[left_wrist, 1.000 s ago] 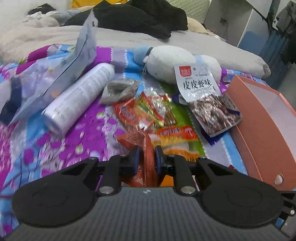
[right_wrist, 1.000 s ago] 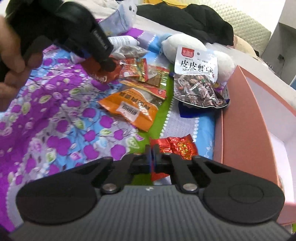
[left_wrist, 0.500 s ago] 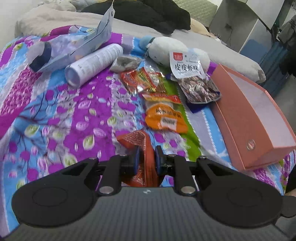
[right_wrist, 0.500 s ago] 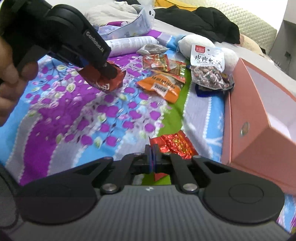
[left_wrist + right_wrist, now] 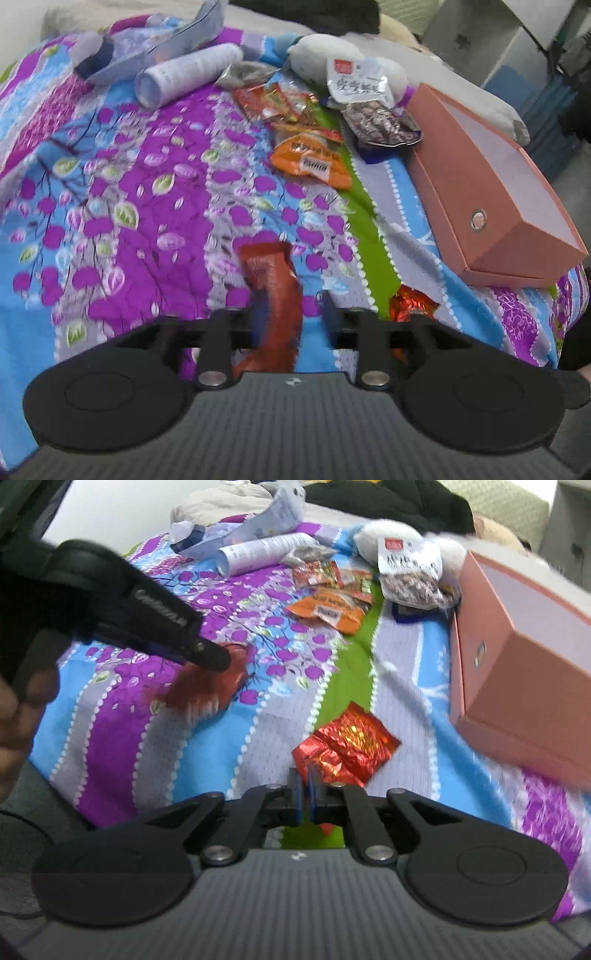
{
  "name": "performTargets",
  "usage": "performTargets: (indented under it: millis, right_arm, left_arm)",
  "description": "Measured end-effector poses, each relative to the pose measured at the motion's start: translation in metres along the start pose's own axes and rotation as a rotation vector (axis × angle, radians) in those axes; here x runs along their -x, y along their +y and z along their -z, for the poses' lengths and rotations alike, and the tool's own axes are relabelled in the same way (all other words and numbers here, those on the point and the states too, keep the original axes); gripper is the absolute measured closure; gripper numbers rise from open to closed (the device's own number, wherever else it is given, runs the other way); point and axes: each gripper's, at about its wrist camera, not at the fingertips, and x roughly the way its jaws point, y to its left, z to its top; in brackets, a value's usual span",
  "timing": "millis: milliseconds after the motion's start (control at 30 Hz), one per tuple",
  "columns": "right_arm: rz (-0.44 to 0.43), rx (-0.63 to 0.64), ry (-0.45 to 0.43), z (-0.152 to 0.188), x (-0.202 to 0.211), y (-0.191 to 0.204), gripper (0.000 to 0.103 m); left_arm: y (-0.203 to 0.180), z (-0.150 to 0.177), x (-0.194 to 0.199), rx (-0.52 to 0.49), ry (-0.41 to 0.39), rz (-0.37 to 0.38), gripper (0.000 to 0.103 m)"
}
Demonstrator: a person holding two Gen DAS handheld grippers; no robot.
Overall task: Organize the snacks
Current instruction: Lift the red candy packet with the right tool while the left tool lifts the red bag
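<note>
Both snacks are being released onto the near bedspread (image 5: 110,206): left gripper (image 5: 291,314) jaws are opening around the orange packet (image 5: 275,291), right gripper (image 5: 304,794) jaws are opening off the red foil packet (image 5: 347,746). Judged next: the pink box (image 5: 491,199) is to be loaded.

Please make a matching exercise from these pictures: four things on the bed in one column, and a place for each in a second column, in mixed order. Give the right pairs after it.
Things:
1. pink box
2. white tube
3. shiny red packet
4. orange-brown packet

Places:
A. between the opening jaws of the left gripper
B. far end of the quilt, lying on its side
C. right edge of the bed, open side up
D. just ahead of the right gripper

Pairs: 1-C, 2-B, 3-D, 4-A
</note>
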Motion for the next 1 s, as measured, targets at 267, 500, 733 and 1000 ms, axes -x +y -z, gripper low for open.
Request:
performTargets:
  millis: [267, 500, 733, 1000]
  right_arm:
    - [-0.029, -0.151, -0.032, 0.002, 0.008, -0.017, 0.038]
    - [0.023, -0.273, -0.086, 0.004, -0.002, -0.042, 0.024]
    - [0.001, -0.336, -0.096, 0.004, -0.024, -0.047, 0.025]
    - [0.049, -0.309, -0.092, -0.004, -0.033, -0.045, 0.031]
  left_arm:
    - [0.008, 0.012, -0.002, 0.094, 0.005, 0.003, 0.024]
    - [0.014, 0.016, -0.006, 0.102, -0.021, -0.03, 0.024]
    - [0.015, 0.021, -0.012, 0.078, -0.047, -0.032, 0.028]
    - [0.011, 0.026, -0.015, 0.031, -0.078, -0.071, 0.048]
